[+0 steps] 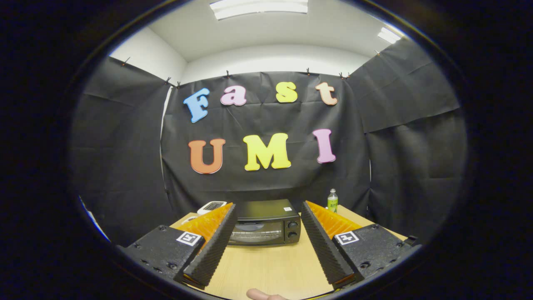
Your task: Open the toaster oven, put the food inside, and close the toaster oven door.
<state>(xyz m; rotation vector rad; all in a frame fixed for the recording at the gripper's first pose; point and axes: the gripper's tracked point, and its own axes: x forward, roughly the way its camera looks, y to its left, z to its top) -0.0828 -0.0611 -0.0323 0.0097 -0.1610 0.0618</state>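
The gripper (268, 208) was held above the table (266, 262) with its fingers (216, 241) spread wide and nothing between them but open air. Beyond the fingertips, framed in the gap, the oven (266, 227) stood near the table's far edge against the black cloth wall, its door shut and two knobs (292, 229) showing on its right side. The bare wood between the fingers and the oven held nothing that blocked the way.

A white device (211, 206) lay to the left of the oven, behind the left finger, which covered most of it; what it was could not be made out. Another small pale thing (188, 218) just in front of it was almost wholly hidden by that same finger. To the right of the oven, past the right finger, a bottle (332, 201) with a green label stood upright at the back of the table.

At the near edge of the table, between the finger bases, a fingertip (260, 295) of a person's hand showed, cut off. The oven's glass was dark and its inside could not be read.
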